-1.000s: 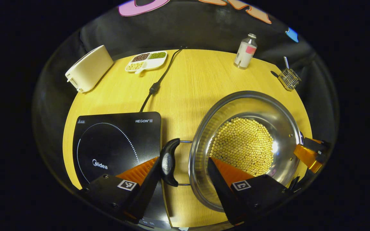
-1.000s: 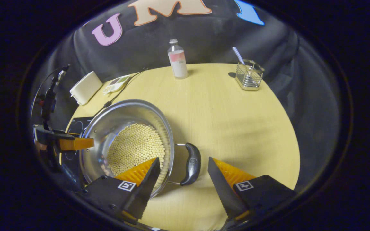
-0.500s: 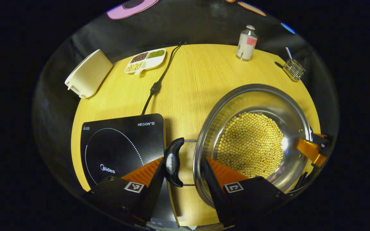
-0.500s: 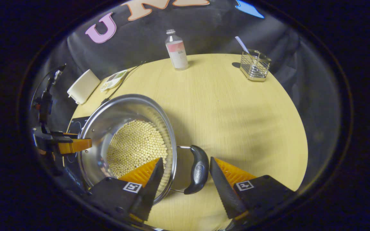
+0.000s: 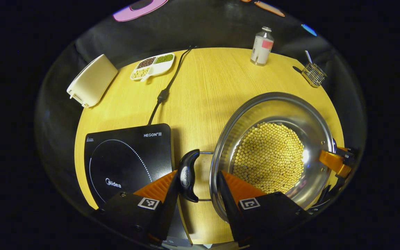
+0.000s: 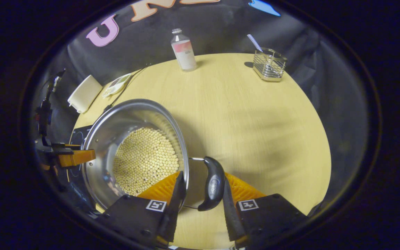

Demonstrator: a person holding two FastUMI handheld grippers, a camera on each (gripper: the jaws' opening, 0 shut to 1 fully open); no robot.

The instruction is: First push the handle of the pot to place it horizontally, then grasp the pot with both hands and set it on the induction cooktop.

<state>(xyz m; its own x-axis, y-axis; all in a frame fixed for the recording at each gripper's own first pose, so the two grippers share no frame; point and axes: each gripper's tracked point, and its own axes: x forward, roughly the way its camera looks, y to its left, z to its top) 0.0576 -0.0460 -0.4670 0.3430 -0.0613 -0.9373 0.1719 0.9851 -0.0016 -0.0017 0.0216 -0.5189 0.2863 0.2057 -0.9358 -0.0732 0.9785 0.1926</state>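
A steel pot holding yellow beans stands on the wooden table, just right of the black induction cooktop. My left gripper is clamped over the pot's near black handle, with one finger outside the handle and the other inside the rim. In the right gripper view, my right gripper grips the opposite handle of the pot the same way. Each view shows the other gripper across the pot: the right gripper and the left gripper.
At the table's far side stand a white toaster-like box, a divided dish of beans, a bottle and a wire holder. The cooktop's power cord runs back across the table.
Both grippers narrowed onto the pot's handles: the left closed first, the right in the last half second. The pot has hardly moved on the table.
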